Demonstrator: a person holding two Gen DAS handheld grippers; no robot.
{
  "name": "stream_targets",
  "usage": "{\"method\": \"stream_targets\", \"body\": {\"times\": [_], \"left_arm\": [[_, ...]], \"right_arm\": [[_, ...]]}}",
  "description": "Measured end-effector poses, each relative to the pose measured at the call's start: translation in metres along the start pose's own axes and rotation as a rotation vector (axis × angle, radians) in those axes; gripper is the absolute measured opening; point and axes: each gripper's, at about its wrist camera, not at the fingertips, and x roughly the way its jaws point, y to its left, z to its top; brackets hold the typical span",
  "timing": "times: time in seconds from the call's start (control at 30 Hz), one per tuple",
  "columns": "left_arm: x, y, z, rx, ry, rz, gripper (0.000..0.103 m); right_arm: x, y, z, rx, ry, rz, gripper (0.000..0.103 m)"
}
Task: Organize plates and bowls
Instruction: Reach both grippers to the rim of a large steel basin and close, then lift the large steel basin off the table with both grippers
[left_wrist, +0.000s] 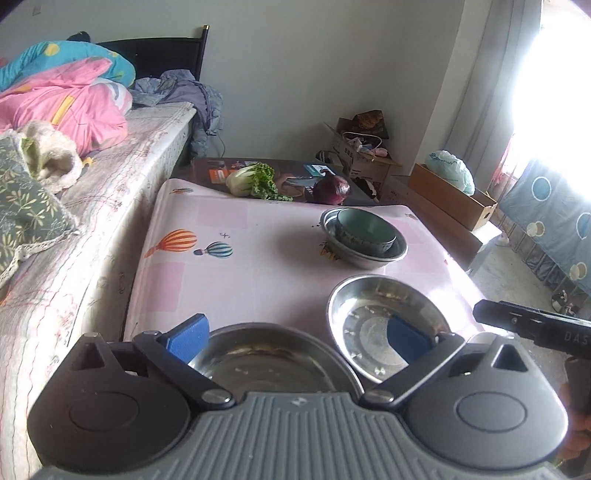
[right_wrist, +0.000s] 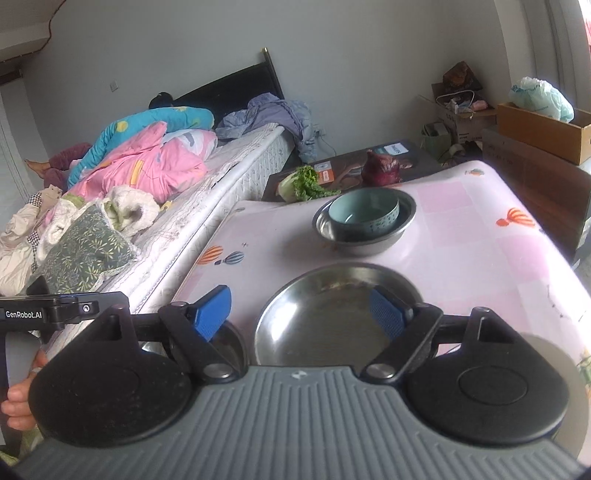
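A teal bowl (left_wrist: 365, 229) sits inside a steel bowl (left_wrist: 369, 256) at the far side of the pink table (left_wrist: 240, 280); both show in the right wrist view, the teal bowl (right_wrist: 364, 214) and steel bowl (right_wrist: 365, 245). Two steel plates lie near the front edge: one (left_wrist: 266, 360) under my open left gripper (left_wrist: 295, 341), one (left_wrist: 369, 314) to its right. In the right wrist view my open right gripper (right_wrist: 299, 312) hovers over that right plate (right_wrist: 325, 317); the left plate's rim (right_wrist: 231, 345) shows beside it. Both grippers are empty.
A bok choy (left_wrist: 251, 181) and a red onion (left_wrist: 332, 190) lie on a dark board behind the table. A bed (left_wrist: 92, 206) with bedding runs along the table's left side. Cardboard boxes (left_wrist: 450, 192) stand at the right.
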Motion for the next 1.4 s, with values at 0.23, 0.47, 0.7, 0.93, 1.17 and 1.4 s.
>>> {"method": "stream_targets", "body": {"times": [0.23,0.47,0.7,0.93,1.17,1.4], "left_arm": [[-0.010,0.035,-0.048,-0.048,0.049,0.002,0.103],[0.013,0.056,-0.083,-0.077,0.119,0.063,0.103],[0.032,0.055,-0.086,-0.026,0.102,0.136,0.097],[0.050,0.059,-0.080,0.012,0.111,0.196,0.069],[0.046,0.069,-0.084,-0.039,0.128,0.176,0.038],[0.028,0.070,-0.093,-0.069,0.170,0.116,0.037]], "right_arm": [[0.036,0.038,-0.070,0.029,0.168,0.050,0.077],[0.066,0.043,-0.095,0.087,0.232,0.030,0.070],[0.085,0.044,-0.083,0.076,0.228,0.020,0.057],[0.103,0.045,-0.078,0.083,0.234,0.026,0.031],[0.103,0.052,-0.081,0.070,0.246,0.042,0.012],[0.089,0.054,-0.089,0.048,0.276,0.053,0.012]]}}
